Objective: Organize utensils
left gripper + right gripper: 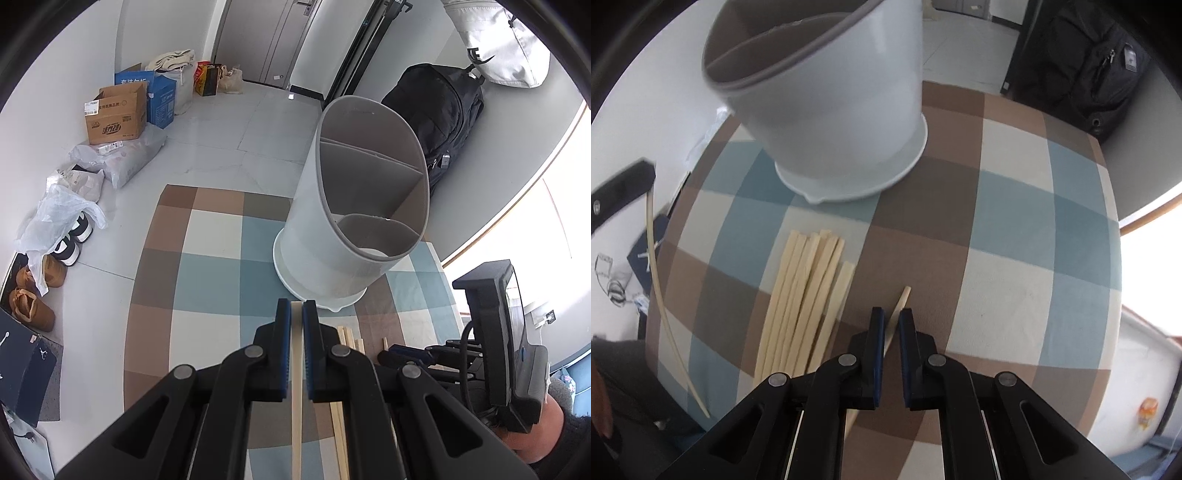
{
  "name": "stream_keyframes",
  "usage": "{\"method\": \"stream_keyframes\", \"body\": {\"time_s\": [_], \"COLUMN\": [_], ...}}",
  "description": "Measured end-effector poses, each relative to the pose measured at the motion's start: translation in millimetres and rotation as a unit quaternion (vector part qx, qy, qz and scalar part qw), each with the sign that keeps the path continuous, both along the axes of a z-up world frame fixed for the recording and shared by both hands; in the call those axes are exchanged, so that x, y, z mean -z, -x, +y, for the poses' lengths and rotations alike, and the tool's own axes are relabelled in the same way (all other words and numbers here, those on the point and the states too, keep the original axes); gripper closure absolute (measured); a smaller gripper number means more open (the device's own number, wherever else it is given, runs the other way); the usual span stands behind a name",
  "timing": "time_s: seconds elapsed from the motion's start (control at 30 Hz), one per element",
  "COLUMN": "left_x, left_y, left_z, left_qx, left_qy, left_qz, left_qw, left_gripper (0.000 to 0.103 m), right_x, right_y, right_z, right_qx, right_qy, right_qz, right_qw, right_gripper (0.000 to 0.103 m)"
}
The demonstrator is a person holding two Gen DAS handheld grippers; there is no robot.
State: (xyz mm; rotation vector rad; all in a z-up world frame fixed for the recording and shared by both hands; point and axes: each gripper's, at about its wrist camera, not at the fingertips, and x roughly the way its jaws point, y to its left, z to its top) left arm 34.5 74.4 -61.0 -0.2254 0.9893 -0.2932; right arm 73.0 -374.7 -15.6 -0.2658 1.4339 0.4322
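My left gripper (296,308) is shut on a pale wooden chopstick (296,387) and holds it above the checked tablecloth, just short of the grey divided utensil holder (354,206). That chopstick also shows at the left of the right wrist view (659,295). My right gripper (892,317) has its jaws closed around a single chopstick (899,304) that lies slanted on the cloth. A bundle of several chopsticks (805,295) lies just left of it, in front of the holder (827,92).
The table has a checked brown, blue and cream cloth (1015,221). A black backpack (439,114) stands beyond the holder. Boxes (116,114), bags and shoes (33,295) line the floor at the left. The right gripper's body (498,350) is at my right.
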Motion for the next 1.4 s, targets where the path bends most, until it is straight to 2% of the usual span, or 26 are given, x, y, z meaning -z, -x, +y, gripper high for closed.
{"method": "stream_keyframes", "body": {"time_s": [0.07, 0.13, 0.2, 0.23, 0.27, 0.33, 0.53, 0.7, 0.77, 0.9, 1.03, 1.23, 1.4], "left_x": [1, 1, 0, 0, -1, -3, -6, -23, -33, -42, -44, -54, -61], "left_y": [-1, -1, -1, 0, 0, 1, 4, 13, 17, 17, 16, 18, 20], "left_z": [1, 2, 3, 2, 2, 2, 3, 1, -4, -12, -17, -18, -24], "left_qx": [0.000, -0.001, -0.002, -0.002, -0.002, 0.000, -0.004, -0.003, -0.004, 0.001, 0.004, 0.002, 0.009], "left_qy": [0.001, 0.005, 0.008, 0.008, 0.009, 0.009, 0.010, 0.020, 0.008, -0.002, -0.018, -0.024, -0.043], "left_qz": [0.002, 0.003, 0.001, -0.001, -0.004, -0.009, -0.013, -0.057, -0.080, -0.097, -0.102, -0.114, -0.119], "left_qw": [1.0000, 1.0000, 1.0000, 1.0000, 1.0000, 0.9999, 0.9999, 0.9982, 0.9968, 0.9953, 0.9947, 0.9932, 0.9919], "left_gripper": [0.101, 0.101, 0.101, 0.101, 0.101, 0.101, 0.101, 0.101, 0.101, 0.101, 0.101, 0.101, 0.101], "right_x": [1, 1, 0, 0, 0, 1, -14, -57, -76, -102, -117, -133, -132], "right_y": [-1, 3, 6, 6, 5, 3, 5, 14, 21, 37, 27, 33, 30], "right_z": [3, 4, 8, 9, 5, 0, -19, -35, -39, -43, -36, -38, -36], "right_qx": [-0.005, -0.006, -0.010, -0.005, 0.006, 0.028, 0.064, 0.077, 0.072, 0.057, 0.049, 0.047, 0.046], "right_qy": [-0.003, -0.001, 0.004, 0.007, 0.000, -0.022, -0.061, -0.119, -0.141, -0.174, -0.196, -0.226, -0.245], "right_qz": [0.005, -0.009, -0.023, -0.029, -0.032, -0.029, -0.070, -0.139, -0.180, -0.236, -0.266, -0.294, -0.296], "right_qw": [1.000, 1.000, 1.000, 1.000, 0.999, 0.999, 0.994, 0.980, 0.971, 0.954, 0.943, 0.927, 0.922], "right_gripper": [0.083, 0.082, 0.086, 0.095, 0.098, 0.099, 0.100, 0.099, 0.100, 0.100, 0.100, 0.100, 0.100]}}
